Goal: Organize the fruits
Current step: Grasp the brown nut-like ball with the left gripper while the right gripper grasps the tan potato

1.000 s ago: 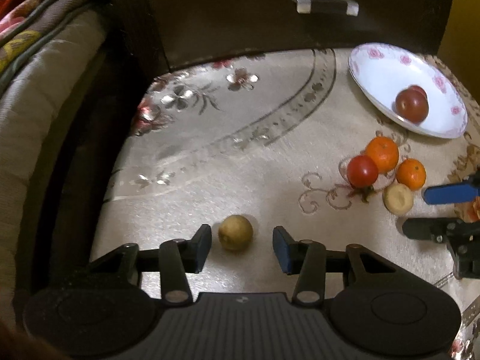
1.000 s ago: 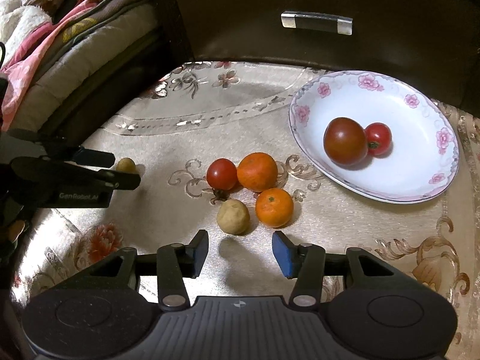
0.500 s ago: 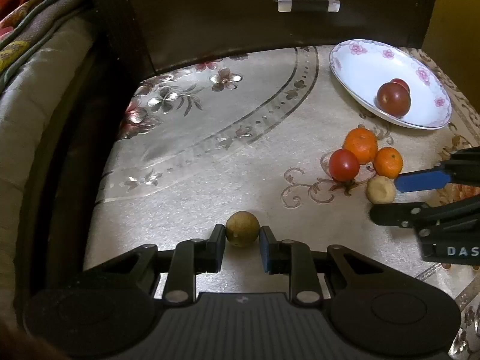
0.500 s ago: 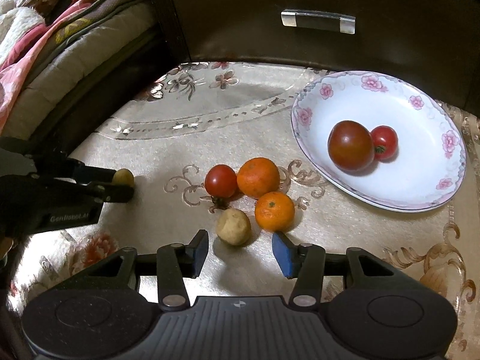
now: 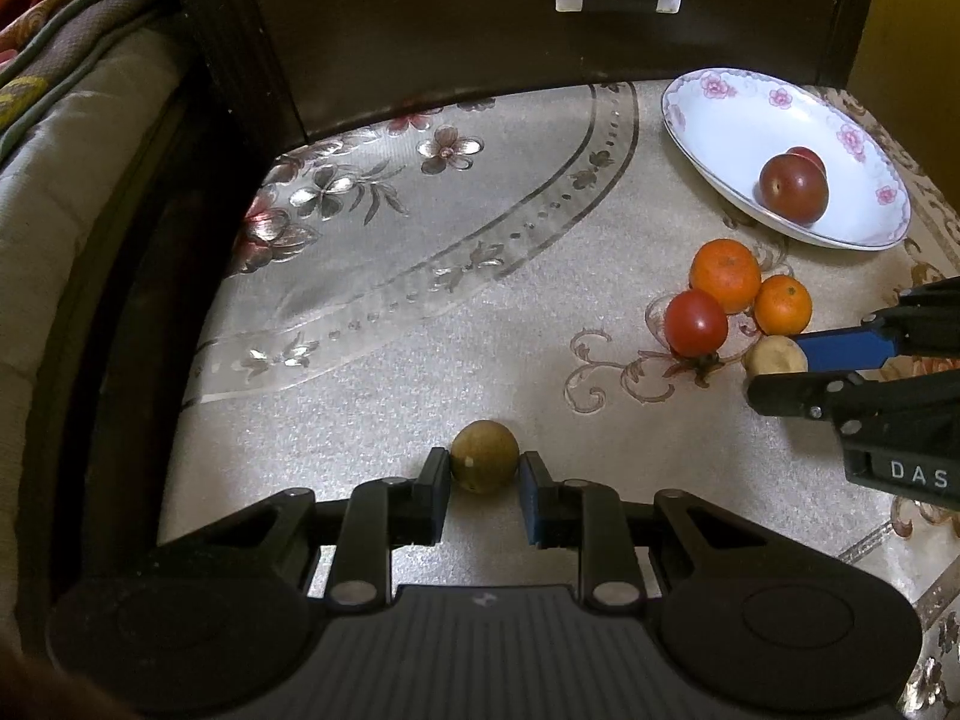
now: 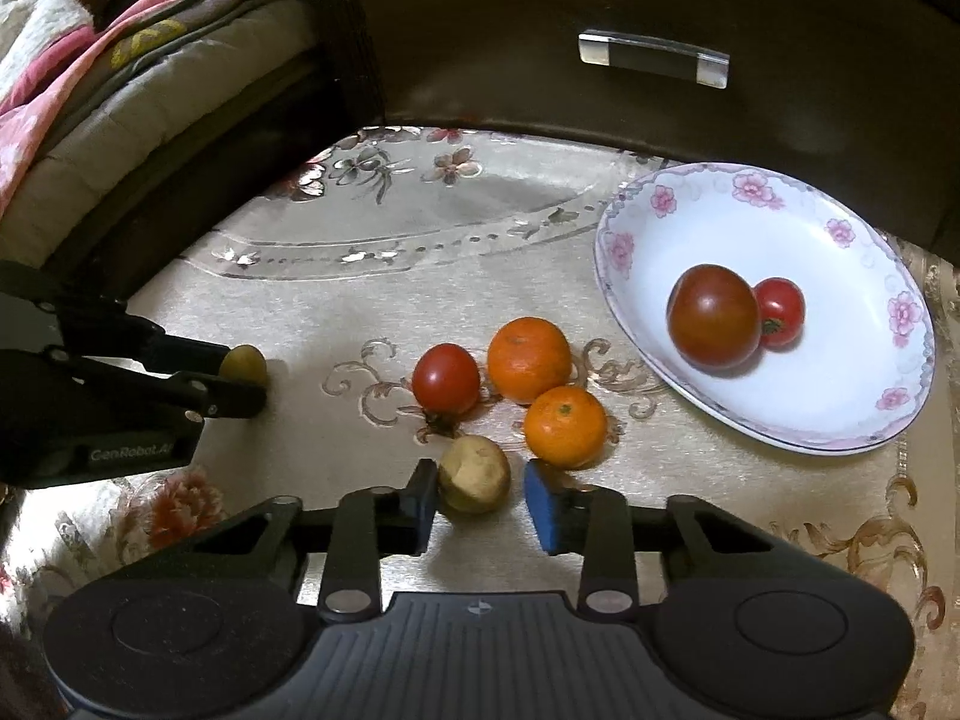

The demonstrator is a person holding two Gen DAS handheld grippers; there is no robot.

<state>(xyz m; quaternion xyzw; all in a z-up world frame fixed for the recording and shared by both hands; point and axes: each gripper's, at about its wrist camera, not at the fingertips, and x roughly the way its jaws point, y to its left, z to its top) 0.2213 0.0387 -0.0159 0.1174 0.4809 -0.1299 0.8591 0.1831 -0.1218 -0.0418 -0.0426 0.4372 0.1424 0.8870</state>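
Note:
My left gripper (image 5: 485, 483) is shut on a small olive-brown round fruit (image 5: 485, 456) that rests on the tablecloth. My right gripper (image 6: 480, 495) is open, its fingers either side of a pale tan fruit (image 6: 474, 474); the left finger touches it, the right stands apart. Beyond it lie a red tomato (image 6: 445, 378) and two oranges (image 6: 528, 358) (image 6: 565, 426). A white flowered plate (image 6: 840, 396) at the right holds a dark tomato (image 6: 714, 317) and a small red tomato (image 6: 780, 312). The left gripper also shows in the right wrist view (image 6: 240, 381).
A dark wooden drawer front with a handle (image 6: 654, 57) stands behind the table. Bedding (image 6: 120, 60) lies beyond the table's left edge. The patterned tablecloth (image 5: 450, 252) stretches wide behind the left gripper.
My left gripper closed on the brown fruit. My right gripper moved forward until the tan fruit lay between its fingers.

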